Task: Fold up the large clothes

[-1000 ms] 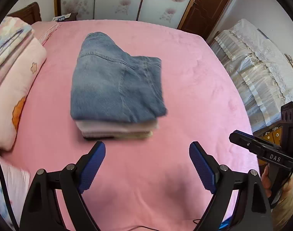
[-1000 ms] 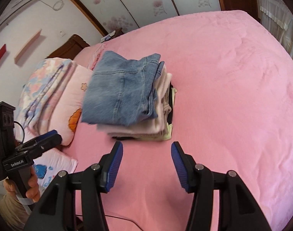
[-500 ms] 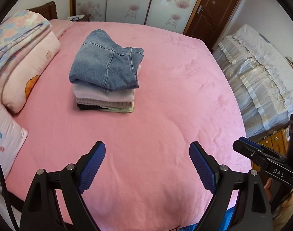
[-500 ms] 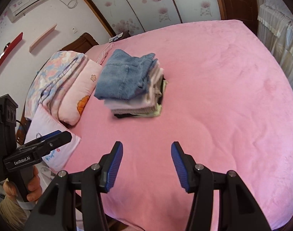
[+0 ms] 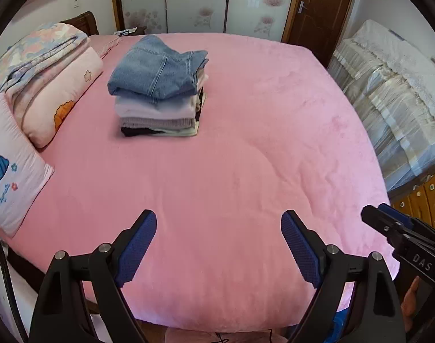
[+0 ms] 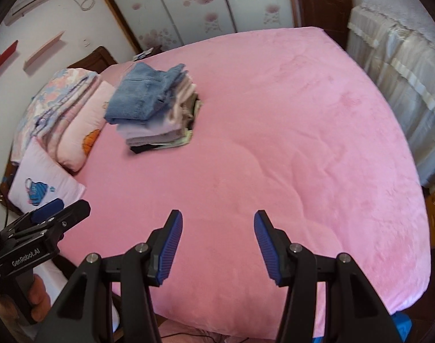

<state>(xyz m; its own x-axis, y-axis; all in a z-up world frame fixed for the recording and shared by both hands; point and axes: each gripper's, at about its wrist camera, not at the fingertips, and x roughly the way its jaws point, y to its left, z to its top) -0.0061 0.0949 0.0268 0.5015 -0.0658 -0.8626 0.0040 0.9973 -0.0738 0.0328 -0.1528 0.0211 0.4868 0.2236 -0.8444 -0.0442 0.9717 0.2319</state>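
A stack of folded clothes point(image 5: 160, 105) point(image 6: 157, 125) rests on the pink bed point(image 5: 246, 157) point(image 6: 274, 143), toward its far left. Folded blue jeans point(image 5: 157, 71) point(image 6: 143, 94) lie on top of pale, grey and dark garments. My left gripper point(image 5: 219, 223) hovers open over the near edge of the bed, far from the stack, nothing between its fingers. My right gripper point(image 6: 218, 221) is likewise open and empty above the near edge. Each gripper shows at the side of the other's view, held in a hand.
Pillows and a folded floral quilt point(image 5: 37, 85) point(image 6: 60, 105) line the bed's left side. A lace-covered piece of furniture point(image 5: 394, 94) stands on the right, with a brown door point(image 5: 317, 5) and a floral wardrobe point(image 5: 206, 0) behind. Wooden drawers point(image 5: 423, 194) sit at lower right.
Both grippers have pulled back from the stack toward the bed's near edge; the folded pile now looks smaller and farther away. Their jaws stand as wide as before.
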